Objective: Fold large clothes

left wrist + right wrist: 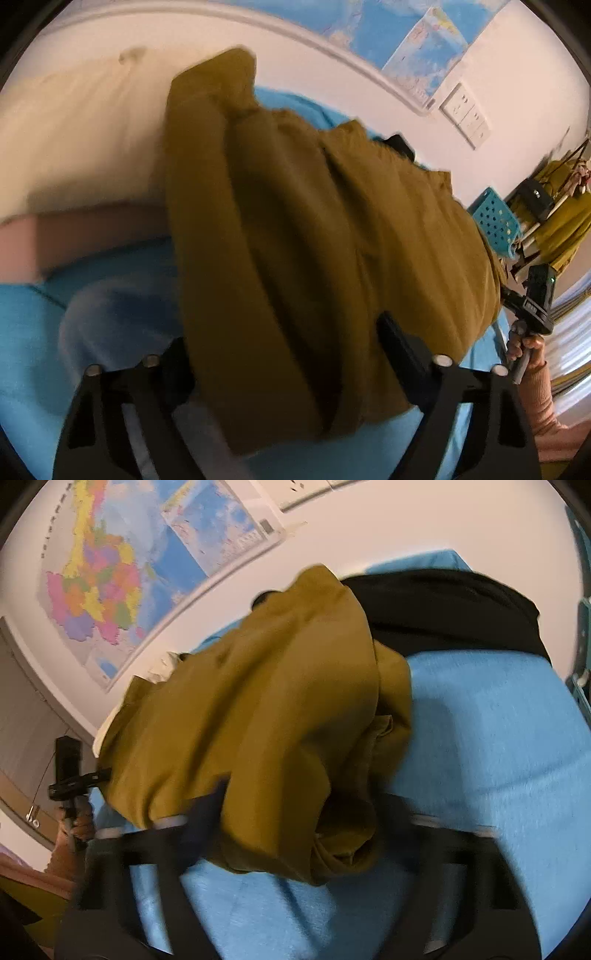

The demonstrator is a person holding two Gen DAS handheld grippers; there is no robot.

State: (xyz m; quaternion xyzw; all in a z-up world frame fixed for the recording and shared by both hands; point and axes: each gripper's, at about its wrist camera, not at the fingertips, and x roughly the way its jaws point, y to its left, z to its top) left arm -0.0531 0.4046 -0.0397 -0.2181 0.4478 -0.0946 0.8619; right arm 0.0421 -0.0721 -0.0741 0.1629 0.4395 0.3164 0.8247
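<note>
Blue bed cover (498, 738) under mustard garment (314, 240), lifted between both grippers for folding. Left gripper (295, 354) jaws clamp one bunched end; right gripper (306, 812) jaws pinch other.

Both pictures are lit by warm, rather dim indoor light; its source is not clear. Both show strong fisheye distortion: straight lines bend, and a black ring closes the corners. In the left wrist view the mustard cloth (314, 240) is smeared by motion blur, and a pale bright area at the far right edge is washed out. In the right wrist view the right hand-held gripper (306, 812) is heavily blurred, and the wall map (99, 590) stays fairly sharp. Soft shadows lie in the folds of the cloth.
</note>
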